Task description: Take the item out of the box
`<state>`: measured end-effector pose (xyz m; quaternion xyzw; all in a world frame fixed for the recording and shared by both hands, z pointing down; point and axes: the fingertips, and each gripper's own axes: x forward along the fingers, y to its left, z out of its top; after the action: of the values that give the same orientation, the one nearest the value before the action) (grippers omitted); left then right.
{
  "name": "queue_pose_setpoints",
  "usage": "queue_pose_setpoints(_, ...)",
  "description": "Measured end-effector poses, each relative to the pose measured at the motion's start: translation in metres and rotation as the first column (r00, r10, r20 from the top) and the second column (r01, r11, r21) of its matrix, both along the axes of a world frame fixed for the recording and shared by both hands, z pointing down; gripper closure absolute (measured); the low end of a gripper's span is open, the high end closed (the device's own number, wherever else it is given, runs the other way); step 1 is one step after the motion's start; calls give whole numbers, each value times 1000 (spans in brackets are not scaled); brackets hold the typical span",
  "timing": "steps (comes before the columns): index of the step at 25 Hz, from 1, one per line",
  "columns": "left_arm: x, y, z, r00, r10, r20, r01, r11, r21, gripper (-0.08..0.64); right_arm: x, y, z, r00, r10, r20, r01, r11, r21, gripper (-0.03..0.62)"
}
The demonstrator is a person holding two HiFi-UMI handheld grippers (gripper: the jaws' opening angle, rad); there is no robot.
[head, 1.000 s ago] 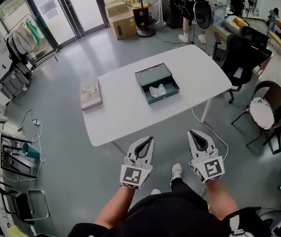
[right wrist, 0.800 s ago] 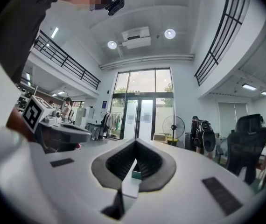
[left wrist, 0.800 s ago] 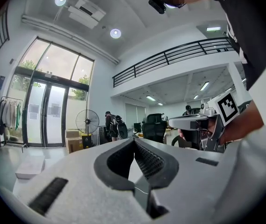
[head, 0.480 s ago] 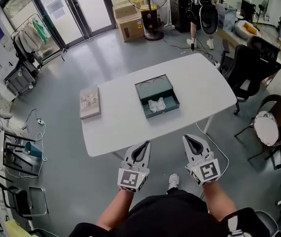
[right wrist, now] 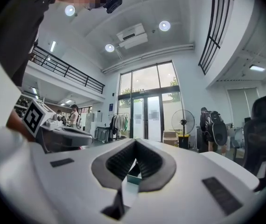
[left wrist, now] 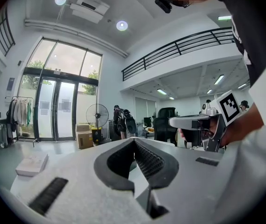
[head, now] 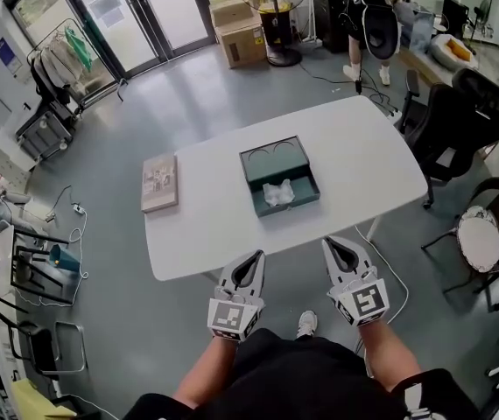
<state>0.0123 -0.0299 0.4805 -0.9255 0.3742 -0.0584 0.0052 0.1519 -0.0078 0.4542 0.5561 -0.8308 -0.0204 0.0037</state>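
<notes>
1. Here, the left gripper hangs in the air with its jaws closed tip to tip and nothing between them.
2. The right gripper is just beside it at the same height, jaws likewise pressed together and empty.
3. Both grippers sit short of the near edge of the white rectangular table, over the grey floor, and touch nothing.
4. The dark green rectangular box lies open on the table, ahead of both grippers and well apart from them, roughly in line with the gap between them.
5. The white crumpled item rests inside the box, in the compartment nearer the grippers.
6. A flat tan book-like pack lies on the table ahead and to the left of the left gripper, apart from the box.
</notes>
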Motion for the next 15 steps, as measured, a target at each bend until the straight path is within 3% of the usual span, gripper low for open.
queue_pose_setpoints(7,-5,-35,0,1000,-26,1,26,1000,-8,548,-3,-39,7,1000,-27,3,27,999,-18,586)
queue_pose_setpoints(15,-20,-104,4,1000,21,-10,-21,1000,21,548,-26,-113,7,999,-42,-2,42,999,-14,586)
